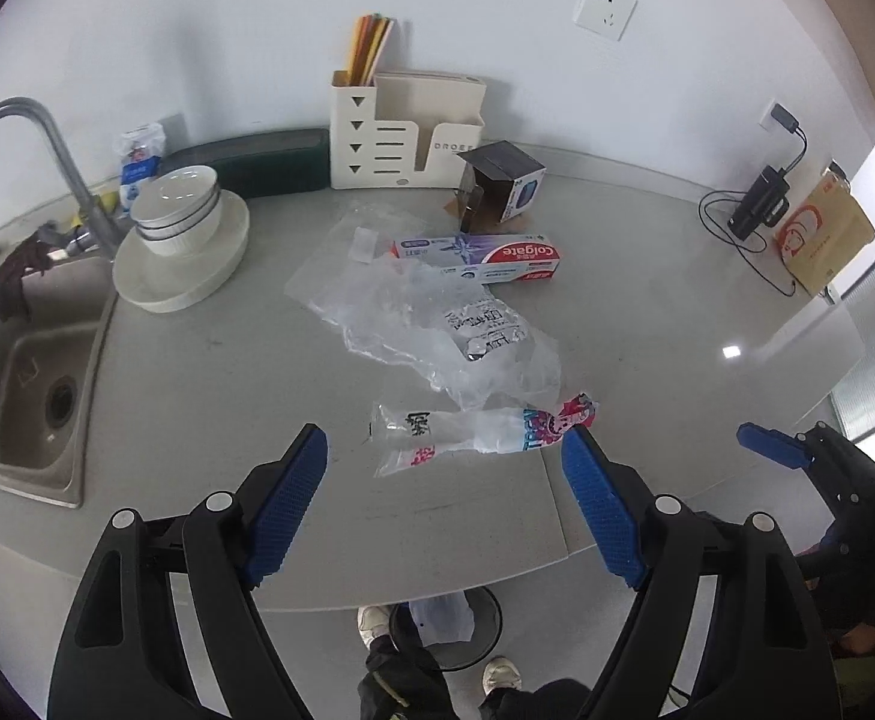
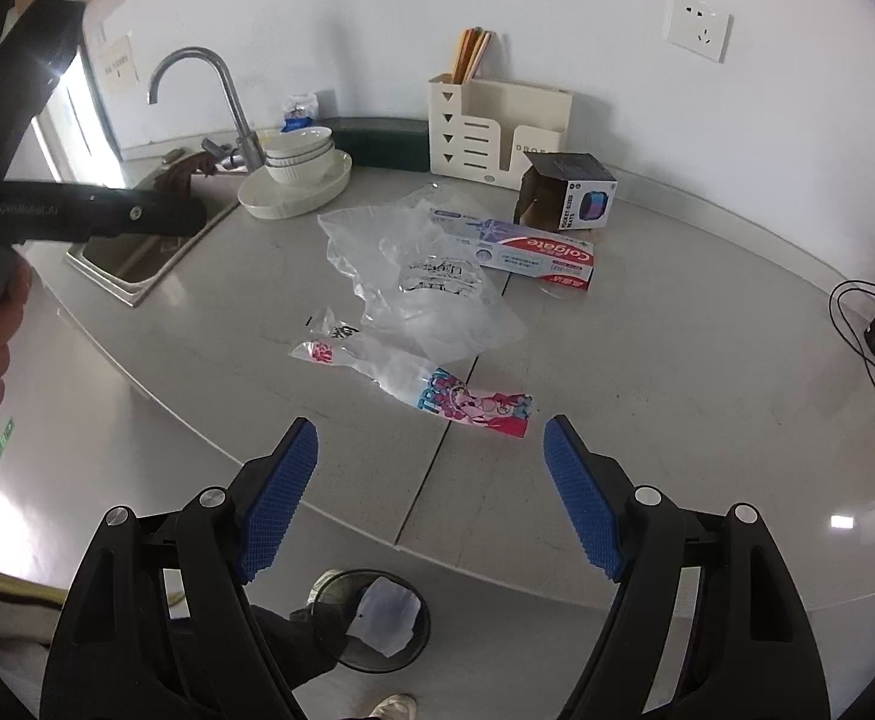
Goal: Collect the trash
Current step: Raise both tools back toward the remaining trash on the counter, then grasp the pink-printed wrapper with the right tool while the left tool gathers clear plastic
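Left gripper (image 1: pixel 445 450): blue-padded jaws spread wide, nothing between them, above the grey countertop (image 1: pixel 197 396).
Right gripper (image 2: pixel 431 441): jaws also wide apart, empty.
Pink-and-blue printed clear wrapper (image 1: pixel 479 435): lies flat at frame centre, just beyond both grippers' fingertips.
Crumpled clear plastic bag (image 1: pixel 437 324): farther up, partly overlapping the red Colgate toothpaste box (image 1: pixel 485 258).
Black round bin (image 2: pixel 371 618): on the floor, bottom centre.
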Action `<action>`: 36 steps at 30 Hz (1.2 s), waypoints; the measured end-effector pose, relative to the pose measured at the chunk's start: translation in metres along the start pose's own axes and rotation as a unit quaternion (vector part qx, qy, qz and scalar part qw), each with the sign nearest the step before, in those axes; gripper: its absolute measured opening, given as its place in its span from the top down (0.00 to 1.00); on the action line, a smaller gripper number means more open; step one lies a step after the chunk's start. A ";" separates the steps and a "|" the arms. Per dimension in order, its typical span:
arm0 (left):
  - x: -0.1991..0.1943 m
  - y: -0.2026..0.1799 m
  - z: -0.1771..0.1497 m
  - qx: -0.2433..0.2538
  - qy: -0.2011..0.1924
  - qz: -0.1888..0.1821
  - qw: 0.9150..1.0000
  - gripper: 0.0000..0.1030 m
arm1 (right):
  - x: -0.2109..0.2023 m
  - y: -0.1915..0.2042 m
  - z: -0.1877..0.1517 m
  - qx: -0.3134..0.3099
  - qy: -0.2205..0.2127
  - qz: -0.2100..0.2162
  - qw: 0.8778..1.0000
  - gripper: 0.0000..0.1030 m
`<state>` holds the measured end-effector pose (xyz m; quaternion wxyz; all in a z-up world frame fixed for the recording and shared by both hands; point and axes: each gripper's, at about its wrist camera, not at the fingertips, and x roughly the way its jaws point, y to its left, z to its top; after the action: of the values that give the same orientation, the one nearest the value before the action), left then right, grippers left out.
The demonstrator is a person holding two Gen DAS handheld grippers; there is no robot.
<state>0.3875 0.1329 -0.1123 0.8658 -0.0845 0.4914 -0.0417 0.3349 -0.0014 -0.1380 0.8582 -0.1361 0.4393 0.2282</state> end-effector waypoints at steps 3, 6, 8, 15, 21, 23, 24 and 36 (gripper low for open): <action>0.025 0.002 0.021 0.020 0.023 -0.031 0.999 0.22 | 0.023 0.002 0.007 -0.007 0.011 0.000 1.000 0.24; 0.049 -0.002 0.036 0.039 0.044 -0.039 0.998 0.22 | 0.048 0.001 0.011 -0.013 0.029 0.010 0.999 0.24; 0.067 -0.003 0.044 0.033 0.061 -0.050 0.996 0.22 | 0.060 -0.002 0.015 -0.023 0.032 0.012 0.999 0.24; 0.115 -0.007 0.059 -0.002 0.108 -0.042 0.993 0.21 | 0.100 -0.018 0.018 -0.049 0.052 0.035 0.997 0.24; 0.142 -0.016 0.068 -0.006 0.126 -0.040 0.991 0.21 | 0.128 -0.019 0.020 -0.086 0.071 0.039 0.993 0.25; 0.151 -0.018 0.071 -0.011 0.131 -0.043 0.990 0.21 | 0.136 -0.020 0.019 -0.091 0.077 0.046 0.992 0.25; 0.156 -0.019 0.073 -0.015 0.135 -0.046 0.990 0.21 | 0.139 -0.021 0.019 -0.091 0.079 0.051 0.991 0.31; 0.208 -0.013 0.077 -0.040 0.185 -0.054 0.981 0.23 | 0.159 -0.023 0.016 -0.092 0.099 0.077 0.988 0.53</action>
<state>0.5605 0.0958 -0.2472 0.7526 -0.1362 0.6388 -0.0832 0.4389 0.0295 -0.2576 0.7740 -0.2023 0.5083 0.3189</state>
